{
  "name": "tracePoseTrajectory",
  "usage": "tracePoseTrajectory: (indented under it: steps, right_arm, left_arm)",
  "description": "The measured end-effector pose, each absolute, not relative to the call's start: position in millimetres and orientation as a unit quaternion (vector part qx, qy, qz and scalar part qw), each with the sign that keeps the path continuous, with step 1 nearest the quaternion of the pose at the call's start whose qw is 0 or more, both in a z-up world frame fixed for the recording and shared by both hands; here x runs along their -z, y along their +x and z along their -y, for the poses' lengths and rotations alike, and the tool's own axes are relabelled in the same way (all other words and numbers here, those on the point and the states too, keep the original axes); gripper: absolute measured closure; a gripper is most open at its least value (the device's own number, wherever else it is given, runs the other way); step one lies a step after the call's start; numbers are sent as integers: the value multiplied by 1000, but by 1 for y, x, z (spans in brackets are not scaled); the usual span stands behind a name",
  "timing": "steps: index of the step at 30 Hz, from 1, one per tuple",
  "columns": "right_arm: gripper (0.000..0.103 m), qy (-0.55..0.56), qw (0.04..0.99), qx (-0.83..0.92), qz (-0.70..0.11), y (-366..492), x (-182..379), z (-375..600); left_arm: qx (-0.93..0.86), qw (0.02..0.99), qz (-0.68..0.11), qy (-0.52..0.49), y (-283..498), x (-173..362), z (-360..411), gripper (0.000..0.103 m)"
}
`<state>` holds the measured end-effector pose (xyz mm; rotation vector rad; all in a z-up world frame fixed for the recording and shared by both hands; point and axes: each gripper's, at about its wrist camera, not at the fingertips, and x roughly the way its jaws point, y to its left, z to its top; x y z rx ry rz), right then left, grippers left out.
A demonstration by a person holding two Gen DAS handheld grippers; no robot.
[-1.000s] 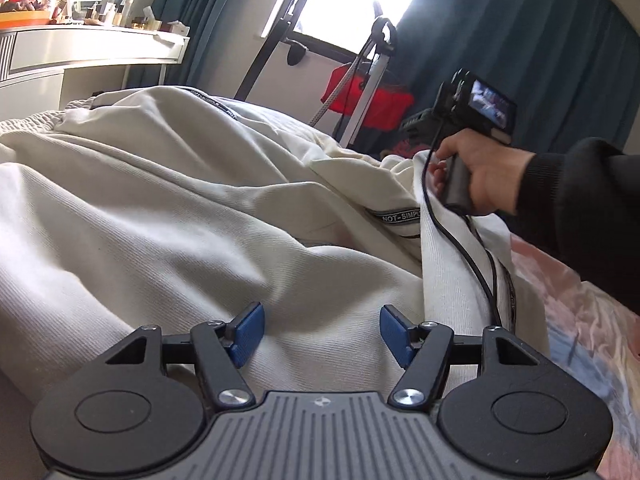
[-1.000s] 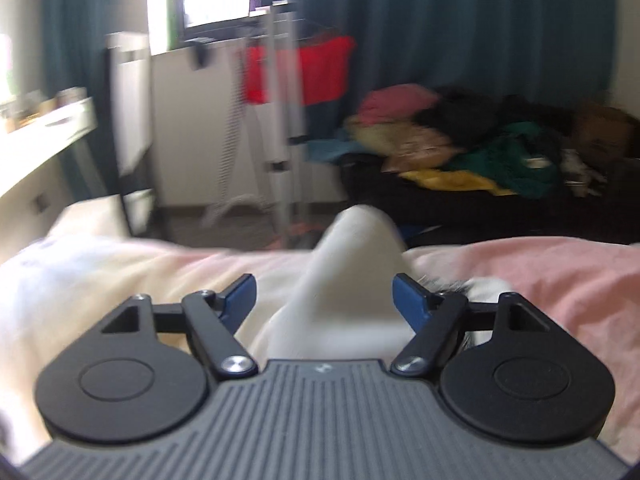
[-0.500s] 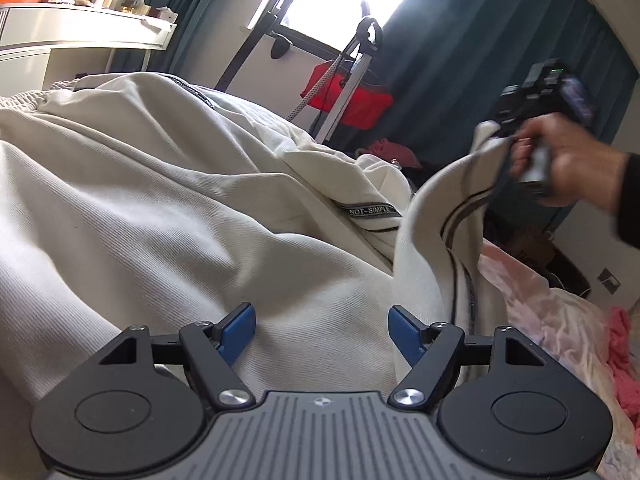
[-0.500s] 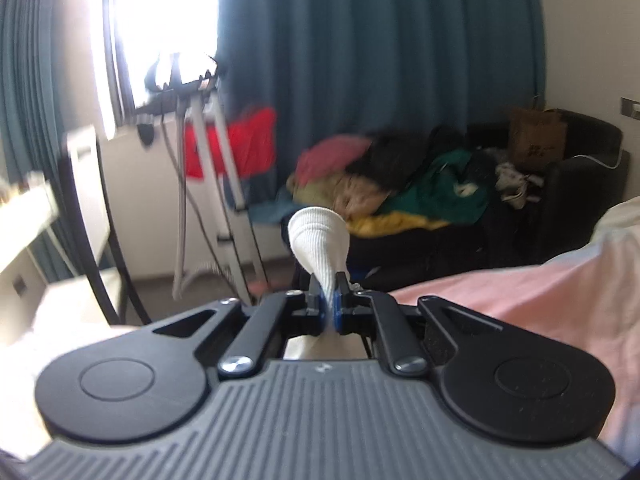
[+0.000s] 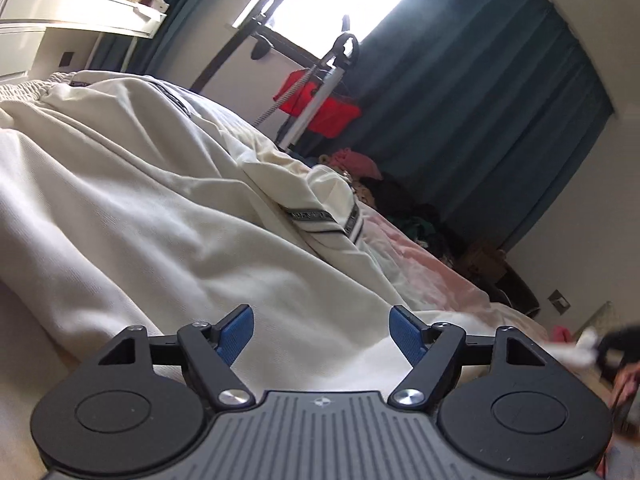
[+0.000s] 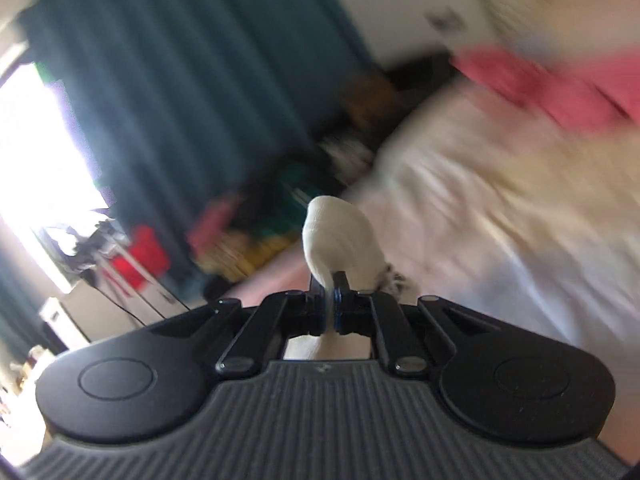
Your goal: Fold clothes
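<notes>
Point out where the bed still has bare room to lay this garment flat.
Bare pink bedsheet shows only right of the cream garment, toward the dark curtain. Left and centre are covered by it. The clothes pile crowds the far end.

The left gripper point(image 5: 322, 334) fills the bottom of the frame, its 2 blue pads point(image 5: 236, 332) spread apart over a cream garment point(image 5: 140, 216). Teal curtains point(image 5: 460, 120) hang at upper right, a red cloth point(image 5: 320, 108) at center top.
</notes>
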<state>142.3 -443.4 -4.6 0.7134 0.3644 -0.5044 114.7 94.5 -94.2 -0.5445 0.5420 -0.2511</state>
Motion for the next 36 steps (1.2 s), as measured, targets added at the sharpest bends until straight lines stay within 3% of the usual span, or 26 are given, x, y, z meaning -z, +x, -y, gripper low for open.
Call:
tracePoseTrajectory:
  steps: [3,11,12,13,15,16,24,27,30,36]
  right_arm:
    - [96,409,847,257,-223,93,55,474]
    - [90,592,729,249,-238,30,140,493]
    - [78,612,716,246,-230,25,146,492]
    - [55,634,700,245,-220,20,150,490]
    - [23,668,673,236,-213,15,157,486]
    - [22,672,672,225,-215,16,159,485]
    - [22,643,702,220,-213,27,164,493]
    - [32,601,722,257,-229,32,162,498]
    - [33,581,737,265,-220,37,162,505]
    - [65,579,734,259,-243,41,171,517]
  left_arm:
    - [117,910,-299,-261,111,100,-89,27]
    - [47,878,-360,-311,102,116,-121,26]
    - [35,872,-363,-327,101,117,-130,26]
    - [21,865,-363,-346,100,117,-141,26]
    - [-6,847,-363,-389,100,117,-164,26]
    - [-20,837,-361,-411,99,117,-177,25]
    - [-119,772,-309,-543,94,117,-277,20]
    - [-141,764,-287,-561,97,118,-307,21]
    - [-151,769,-261,-564,103,117,-332,21]
    - [-126,754,-233,-601,114,134,-352,27]
